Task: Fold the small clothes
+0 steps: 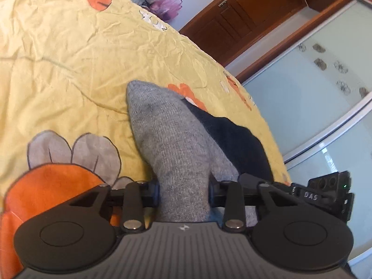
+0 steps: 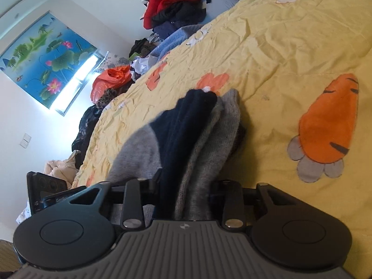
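Socks [image 1: 172, 139]: lay on the bed [image 1: 69, 58] near its edge, grey over navy.
Left gripper [image 1: 183, 193]: you had it clamped on the grey sock.
Right gripper [image 2: 186, 190]: clamped on both layers.
Advice: you needed cuffs aligned before folding.

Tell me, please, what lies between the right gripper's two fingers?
In the right wrist view, the right gripper has grey-and-navy socks bunched between its fingers.
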{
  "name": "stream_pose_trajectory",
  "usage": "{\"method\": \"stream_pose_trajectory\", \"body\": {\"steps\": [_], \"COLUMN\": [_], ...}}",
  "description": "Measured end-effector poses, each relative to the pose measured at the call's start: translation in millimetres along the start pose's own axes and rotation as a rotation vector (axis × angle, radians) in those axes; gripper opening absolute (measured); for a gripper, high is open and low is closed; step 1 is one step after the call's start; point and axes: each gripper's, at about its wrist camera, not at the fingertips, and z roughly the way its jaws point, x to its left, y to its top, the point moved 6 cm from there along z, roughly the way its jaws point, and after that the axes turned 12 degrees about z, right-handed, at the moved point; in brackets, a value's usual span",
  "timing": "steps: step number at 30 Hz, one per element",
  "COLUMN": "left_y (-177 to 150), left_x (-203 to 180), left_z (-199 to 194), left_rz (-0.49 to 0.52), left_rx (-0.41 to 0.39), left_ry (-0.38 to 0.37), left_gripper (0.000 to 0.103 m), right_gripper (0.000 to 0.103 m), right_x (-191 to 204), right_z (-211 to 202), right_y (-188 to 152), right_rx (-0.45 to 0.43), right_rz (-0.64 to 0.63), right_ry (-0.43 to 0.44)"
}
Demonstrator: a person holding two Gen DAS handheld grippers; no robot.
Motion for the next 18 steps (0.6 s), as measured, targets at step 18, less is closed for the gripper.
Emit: {"method": "stream_pose_trajectory", "body": {"steps": [18], "left_y": [6], "left_x": [48], "left_z": [-99], "left_rz": [0.142], "left_rx": [-0.15], "left_ry": [0.261], "left_gripper": [0.05], "right_gripper": [0.056], "right_x": [40], "right_z": [47], "right_y": [-6], "right_rx": [-0.019], "right_rz": [0.024], "right_ry": [0.072]}}
